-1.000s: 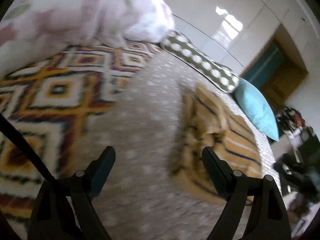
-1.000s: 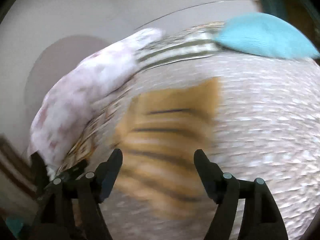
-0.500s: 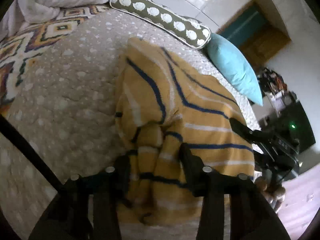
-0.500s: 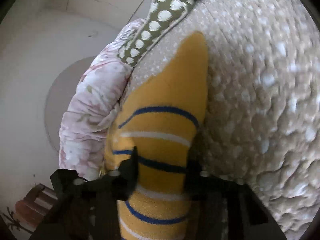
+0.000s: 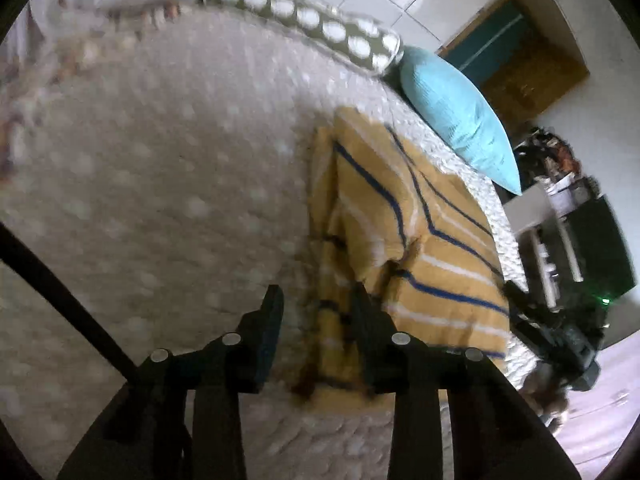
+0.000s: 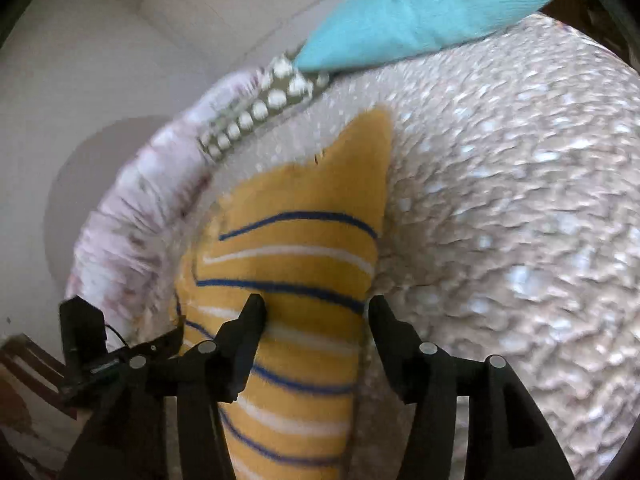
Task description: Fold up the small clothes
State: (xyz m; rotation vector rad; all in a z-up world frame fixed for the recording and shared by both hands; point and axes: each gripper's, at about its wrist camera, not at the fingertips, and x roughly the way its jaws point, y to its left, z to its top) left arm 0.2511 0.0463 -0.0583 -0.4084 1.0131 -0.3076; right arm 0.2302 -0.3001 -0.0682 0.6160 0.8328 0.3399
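Note:
A yellow knit garment point(image 5: 416, 248) with blue and white stripes lies folded on the speckled grey bedspread point(image 5: 168, 184). My left gripper point(image 5: 316, 312) hangs over its near left edge. Its jaws are closing, and bare bedspread still shows between the left finger and the knit. In the right wrist view the garment point(image 6: 304, 264) runs away from me as a long strip. My right gripper point(image 6: 318, 312) straddles it with jaws opening, the pads off the cloth. The right gripper's body point(image 5: 560, 344) shows at the garment's far corner, and the left gripper's body point(image 6: 92, 344) shows at lower left.
A turquoise cushion point(image 5: 456, 116) and an olive bolster with white dots point(image 5: 320, 24) lie along the bed's far edge. A pale floral duvet point(image 6: 132, 216) is bunched on one side. Dark furniture and clutter point(image 5: 576, 208) stand beyond the bed's right edge.
Both grippers came down onto the garment and closed on it half a second ago. Now the right jaws have spread apart again, and the left gripper has shifted to the garment's left edge.

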